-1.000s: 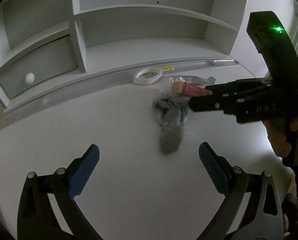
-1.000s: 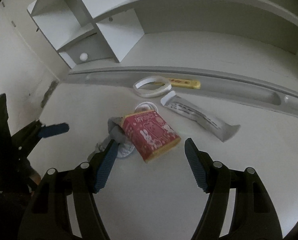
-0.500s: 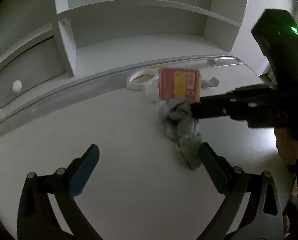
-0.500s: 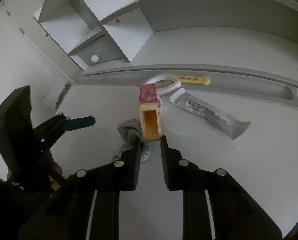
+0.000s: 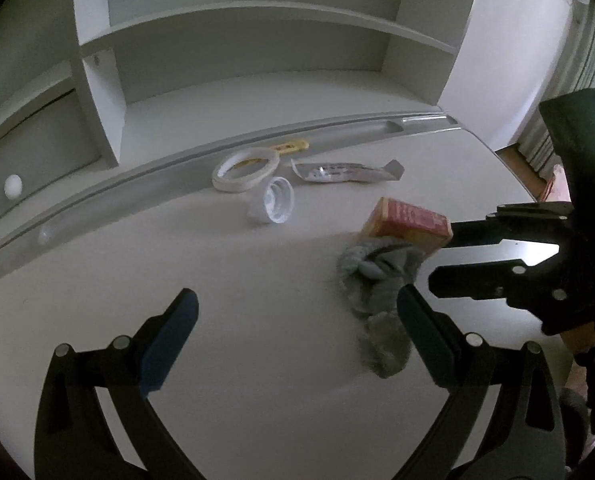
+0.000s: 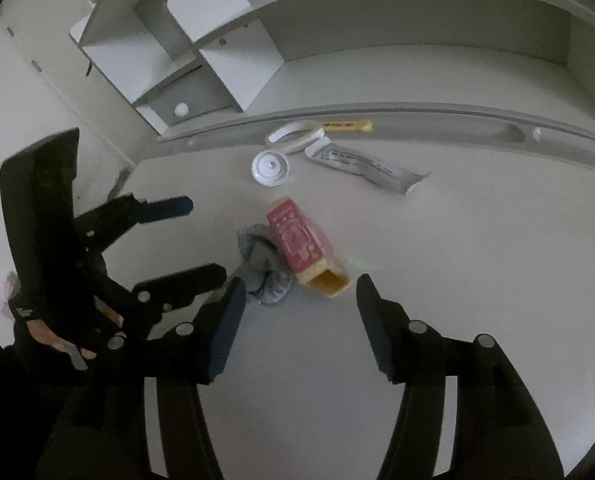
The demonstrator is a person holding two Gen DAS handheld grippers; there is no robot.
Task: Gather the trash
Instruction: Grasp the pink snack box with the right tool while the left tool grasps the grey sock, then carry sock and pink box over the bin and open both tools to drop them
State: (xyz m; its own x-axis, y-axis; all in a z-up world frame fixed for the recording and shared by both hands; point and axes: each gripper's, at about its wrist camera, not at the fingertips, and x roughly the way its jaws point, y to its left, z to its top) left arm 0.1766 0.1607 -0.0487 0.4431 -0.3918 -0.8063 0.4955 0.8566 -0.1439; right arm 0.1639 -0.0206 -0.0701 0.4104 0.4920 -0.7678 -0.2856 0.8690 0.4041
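Red and yellow carton [image 6: 303, 251] lies on its side on the white desk [image 6: 457, 280], open end toward me, touching the crumpled grey cloth [image 6: 263, 270]. My right gripper [image 6: 299, 322] hovers just short of it, fingers spread, empty. My left gripper [image 5: 295, 340] is spread wide too, holding nothing.

White tabletop [image 5: 257, 360] carries red carton [image 6: 303, 248], grey cloth [image 5: 377, 280], white lid [image 6: 270, 168], tape roll [image 5: 244, 168], foil wrapper [image 6: 369, 166].
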